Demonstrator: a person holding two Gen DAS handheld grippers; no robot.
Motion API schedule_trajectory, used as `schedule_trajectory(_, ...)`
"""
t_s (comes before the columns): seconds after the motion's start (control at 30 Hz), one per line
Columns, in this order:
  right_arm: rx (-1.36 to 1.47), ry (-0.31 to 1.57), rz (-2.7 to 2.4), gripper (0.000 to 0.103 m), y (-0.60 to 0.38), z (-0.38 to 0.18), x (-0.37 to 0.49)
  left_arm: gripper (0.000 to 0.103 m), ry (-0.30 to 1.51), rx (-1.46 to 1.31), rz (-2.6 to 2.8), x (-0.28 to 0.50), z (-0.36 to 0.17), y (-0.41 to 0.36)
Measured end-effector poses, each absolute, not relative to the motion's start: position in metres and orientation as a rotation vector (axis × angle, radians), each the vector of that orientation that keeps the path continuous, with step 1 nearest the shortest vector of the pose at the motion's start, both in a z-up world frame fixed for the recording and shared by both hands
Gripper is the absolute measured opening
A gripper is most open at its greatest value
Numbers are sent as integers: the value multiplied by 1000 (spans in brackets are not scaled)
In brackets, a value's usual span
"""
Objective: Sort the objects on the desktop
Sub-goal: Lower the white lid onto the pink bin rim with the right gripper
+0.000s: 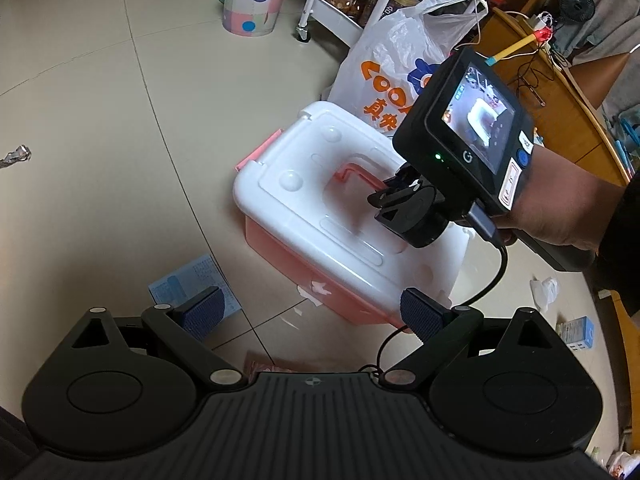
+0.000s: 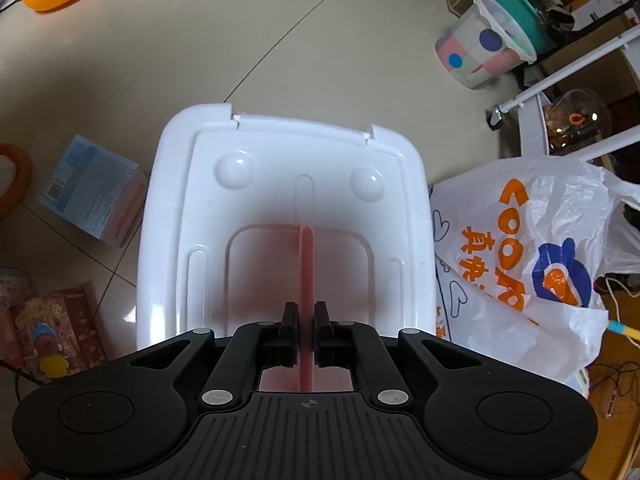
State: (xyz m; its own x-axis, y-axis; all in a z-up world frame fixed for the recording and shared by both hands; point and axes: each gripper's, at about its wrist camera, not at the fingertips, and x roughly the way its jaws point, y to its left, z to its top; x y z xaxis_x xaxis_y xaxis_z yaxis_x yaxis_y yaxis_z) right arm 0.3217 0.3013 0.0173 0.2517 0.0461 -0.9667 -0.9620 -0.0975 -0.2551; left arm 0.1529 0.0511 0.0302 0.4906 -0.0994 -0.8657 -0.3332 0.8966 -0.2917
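Left wrist view looks down from farther back, right wrist view close above, both on the storage box.

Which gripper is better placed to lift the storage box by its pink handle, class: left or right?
Right. The right gripper already has its fingers closed on the upright pink handle at the centre of the white lid. The left gripper hangs open beside the box, gripping nothing.

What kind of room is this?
Probably a lived-in room at home: a tiled floor with a plastic storage box, a shopping bag and a dotted bin standing about.
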Motion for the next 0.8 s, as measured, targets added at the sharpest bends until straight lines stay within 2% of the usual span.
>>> schedule_trajectory(0.8,-1336,1033,1081,6,302,1,329,97,1060,-486,155,153,31,58)
